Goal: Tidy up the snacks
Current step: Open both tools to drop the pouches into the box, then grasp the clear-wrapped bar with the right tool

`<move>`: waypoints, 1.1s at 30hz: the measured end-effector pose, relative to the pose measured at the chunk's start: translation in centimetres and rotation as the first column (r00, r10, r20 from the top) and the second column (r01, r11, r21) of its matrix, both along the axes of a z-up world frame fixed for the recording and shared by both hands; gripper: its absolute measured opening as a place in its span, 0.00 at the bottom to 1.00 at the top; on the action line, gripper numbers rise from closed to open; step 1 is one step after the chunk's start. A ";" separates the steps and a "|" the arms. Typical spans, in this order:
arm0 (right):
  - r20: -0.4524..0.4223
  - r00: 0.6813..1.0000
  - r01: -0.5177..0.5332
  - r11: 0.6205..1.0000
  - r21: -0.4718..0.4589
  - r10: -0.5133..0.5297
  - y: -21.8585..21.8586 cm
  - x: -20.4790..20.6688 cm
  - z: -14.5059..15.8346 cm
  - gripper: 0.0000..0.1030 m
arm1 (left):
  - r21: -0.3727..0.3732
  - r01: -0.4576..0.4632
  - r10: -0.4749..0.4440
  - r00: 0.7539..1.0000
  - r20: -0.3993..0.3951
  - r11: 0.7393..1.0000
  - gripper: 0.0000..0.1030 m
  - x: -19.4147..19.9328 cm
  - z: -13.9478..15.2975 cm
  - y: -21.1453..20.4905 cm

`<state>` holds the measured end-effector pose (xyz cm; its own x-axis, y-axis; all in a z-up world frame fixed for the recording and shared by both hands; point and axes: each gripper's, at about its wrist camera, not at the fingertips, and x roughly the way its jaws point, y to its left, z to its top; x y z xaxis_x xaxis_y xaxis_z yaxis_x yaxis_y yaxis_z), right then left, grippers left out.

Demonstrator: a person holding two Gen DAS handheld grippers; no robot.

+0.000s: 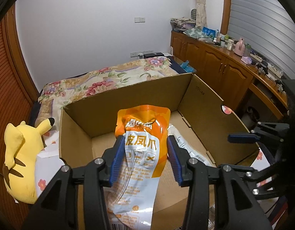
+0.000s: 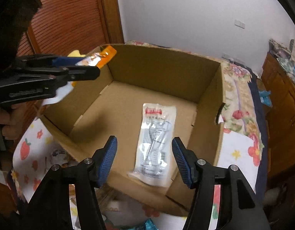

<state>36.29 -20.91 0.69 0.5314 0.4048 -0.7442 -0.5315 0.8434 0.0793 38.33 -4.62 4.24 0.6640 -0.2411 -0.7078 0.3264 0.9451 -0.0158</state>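
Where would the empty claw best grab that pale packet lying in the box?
Probably across its narrow width near the middle, coming straight down from above. The pale packet lies flat on the floor of the cardboard box, long and slim, with bare floor along both long sides for the fingers. The open right claw already hangs over it.

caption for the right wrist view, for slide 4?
Open right gripper above a cardboard box holding one clear snack packet; left gripper brings an orange snack packet over the rim.
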 end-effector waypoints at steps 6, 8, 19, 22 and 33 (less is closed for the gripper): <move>0.042 0.999 0.016 0.999 0.033 -0.017 -0.8 -2.5 1.2 0.60 | 0.005 0.001 -0.001 1.000 0.029 1.000 0.51 -1.2 0.5 0.1; 0.052 0.998 0.021 0.999 0.044 -0.023 -1.1 -3.4 1.5 0.60 | -0.003 0.004 -0.004 0.999 0.041 1.000 0.51 -1.7 1.0 0.2; 0.093 0.994 0.058 0.995 0.076 -0.065 -1.8 -9.1 1.9 0.61 | -0.030 0.036 -0.033 0.994 0.104 0.999 0.53 -8.0 2.5 1.6; 0.098 0.992 0.064 0.994 0.087 -0.073 -1.8 -10.8 1.5 0.61 | -0.047 0.041 -0.035 0.993 0.113 0.998 0.54 -10.4 2.0 2.5; 0.055 0.997 0.054 0.994 0.095 -0.060 -0.4 -14.9 -2.6 0.61 | -0.055 0.045 -0.039 0.993 0.109 0.997 0.63 -16.8 -1.7 4.3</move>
<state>21.43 -21.35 -1.90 0.5968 0.4387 -0.6718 -0.4888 0.8628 0.1293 21.48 -0.35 2.54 0.7240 -0.3088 -0.6168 0.3687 0.9290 -0.0323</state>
